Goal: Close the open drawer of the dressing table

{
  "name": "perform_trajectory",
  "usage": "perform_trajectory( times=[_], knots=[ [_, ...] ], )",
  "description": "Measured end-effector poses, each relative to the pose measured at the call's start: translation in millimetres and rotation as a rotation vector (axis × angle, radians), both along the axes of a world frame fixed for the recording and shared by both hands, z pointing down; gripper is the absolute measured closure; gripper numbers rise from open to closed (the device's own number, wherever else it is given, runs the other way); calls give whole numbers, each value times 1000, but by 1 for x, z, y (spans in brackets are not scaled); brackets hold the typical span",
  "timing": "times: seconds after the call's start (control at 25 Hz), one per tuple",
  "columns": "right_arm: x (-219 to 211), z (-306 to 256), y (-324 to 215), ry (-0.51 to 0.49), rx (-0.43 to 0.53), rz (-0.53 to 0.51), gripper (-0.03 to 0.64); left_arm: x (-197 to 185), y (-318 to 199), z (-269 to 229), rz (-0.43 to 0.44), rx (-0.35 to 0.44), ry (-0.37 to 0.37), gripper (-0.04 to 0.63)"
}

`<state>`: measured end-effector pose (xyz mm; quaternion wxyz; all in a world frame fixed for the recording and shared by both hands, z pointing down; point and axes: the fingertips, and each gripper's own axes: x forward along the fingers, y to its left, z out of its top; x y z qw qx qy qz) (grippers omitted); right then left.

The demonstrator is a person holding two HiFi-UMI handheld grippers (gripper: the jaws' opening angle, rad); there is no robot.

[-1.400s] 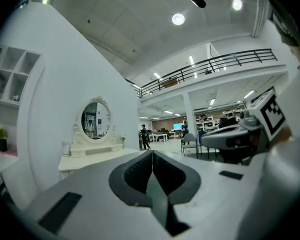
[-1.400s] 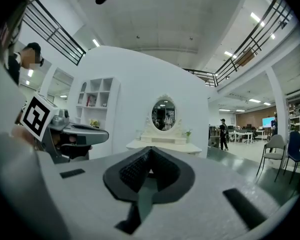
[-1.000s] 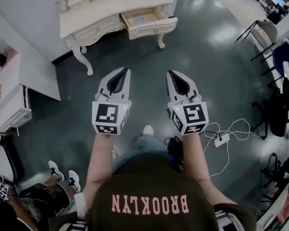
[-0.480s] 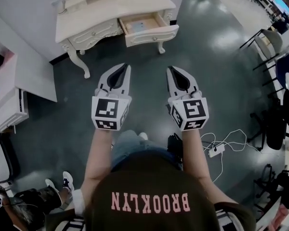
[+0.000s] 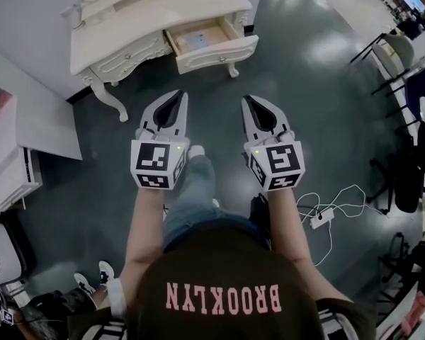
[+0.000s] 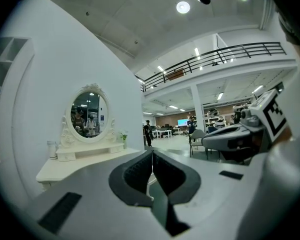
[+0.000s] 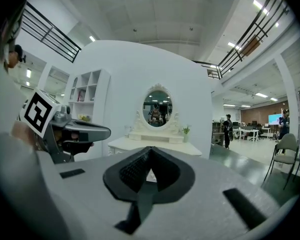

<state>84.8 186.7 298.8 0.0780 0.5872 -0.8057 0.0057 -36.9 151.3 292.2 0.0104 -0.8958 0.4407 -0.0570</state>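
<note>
Since the left gripper and right gripper are both pinched tight together with nothing in them, I'd plant the closed tips flat against the front of the open drawer, sitting at about 12 o'clock from them in the dressing table, and push straight so it doesn't skew. Head view alone shows the drawer pulled out. The gripper views lose it behind their jaws but show the oval mirror properly.

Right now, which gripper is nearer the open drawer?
Left, narrowly. The left gripper points just short of the left front corner of the drawer; the right gripper hangs farther back, below its right end.
</note>
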Motion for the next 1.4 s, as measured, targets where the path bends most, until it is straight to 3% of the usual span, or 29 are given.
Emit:
perform_trajectory(
  times=[0.72,1.4],
  knots=[
    [21,61,-172,-18,-160,64,626,6,-177,51,5,-112,-12,591],
    [47,167,-308,-16,-472,134,626,14,-326,104,35,-246,-44,591]
  ],
)
